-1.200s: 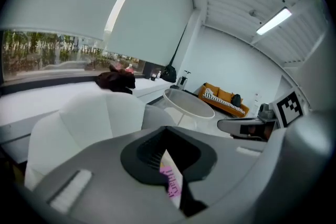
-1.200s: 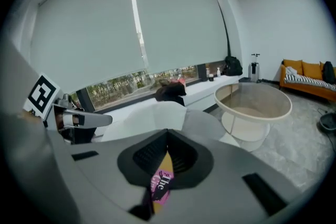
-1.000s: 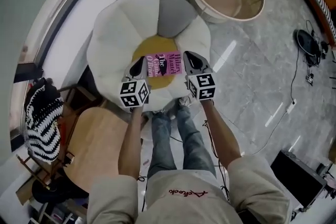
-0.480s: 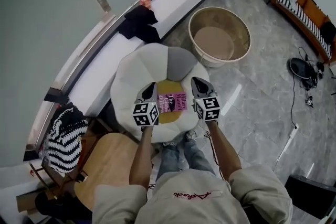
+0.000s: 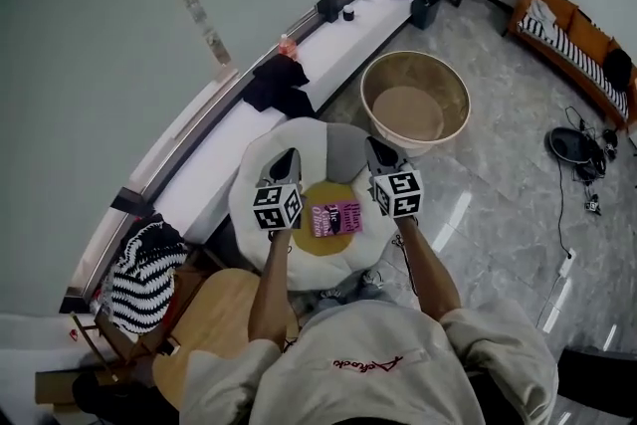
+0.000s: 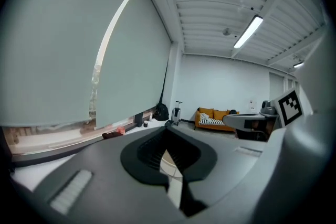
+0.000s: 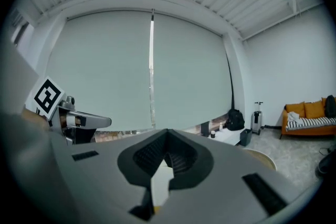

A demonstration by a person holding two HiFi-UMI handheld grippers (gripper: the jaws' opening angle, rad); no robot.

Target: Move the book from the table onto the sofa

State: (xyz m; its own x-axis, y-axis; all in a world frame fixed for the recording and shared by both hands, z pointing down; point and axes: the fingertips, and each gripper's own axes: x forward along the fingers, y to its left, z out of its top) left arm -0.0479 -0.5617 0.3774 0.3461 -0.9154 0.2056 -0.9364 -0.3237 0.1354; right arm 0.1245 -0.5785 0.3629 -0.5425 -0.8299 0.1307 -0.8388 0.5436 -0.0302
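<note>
Well, the book [image 5: 335, 218] lies flat on the yellow middle [image 5: 320, 245] of the soft flower-shaped seat [image 5: 261, 176]. It sits between your two claws and below them, and nothing touches it. I think that seat is the sofa, so the book looks to be where it should be.

Your left claw [image 5: 289, 156] has its jaws pressed together with nothing in them. Your right claw [image 5: 376, 146] is the same. Both hang above the seat, one on each side of the book.

The step in hand looks like pulling away. To do it well, lift both claws straight up and back toward you, so you do not bump the book or push it off the yellow part. Leave the jaws closed. Watch the round tub [image 5: 415, 105] just past the seat and the wooden table [image 5: 221, 314] by your left arm.
</note>
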